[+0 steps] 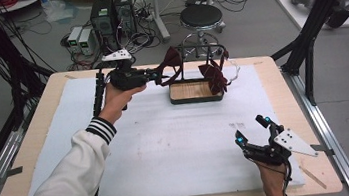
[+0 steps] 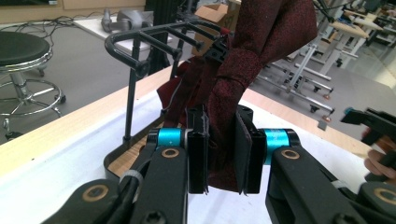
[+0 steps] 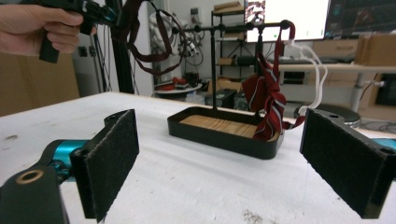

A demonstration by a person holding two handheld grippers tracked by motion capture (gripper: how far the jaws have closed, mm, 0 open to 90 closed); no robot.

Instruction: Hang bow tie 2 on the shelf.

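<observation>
High view, left gripper (image 1: 152, 74): we held it level at the far left of the rack, its jaws clamped on a dark red necktie (image 1: 171, 64) that sagged between the gripper and the rack's top.
High view, rack: the black hanger rack (image 1: 197, 96) stood on its wooden-floored tray at the far middle of the white table mat (image 1: 168, 144); a second striped tie (image 1: 214, 75) hung bunched at its right end.
High view, right gripper (image 1: 253, 129): we rested it near the mat's near right corner, jaws spread and empty, well apart from the rack.
Left gripper view, grip: the two pads pinched a thick fold of the dark red necktie between them, and the cloth rose from there to the rack's prongs (image 2: 173, 35); we could not tell whether it was hooked over one or merely lay against them.
Left gripper view, tray: its wooden floor (image 2: 128, 156) showed just beyond the jaws.
Right gripper view, jaws: both felt-faced pads (image 3: 109, 156) stood wide with nothing between them, facing the tray and the striped tie.
Right gripper view, other hand: the left hand (image 3: 39, 25) and its gripper sat at top left, the dark red necktie looping down from them.
Our judgement, doing it well: we should keep the pinch firm, move the tie level along the prongs rather than tug down, and steady the tray with the free gripper if the rack tips.
</observation>
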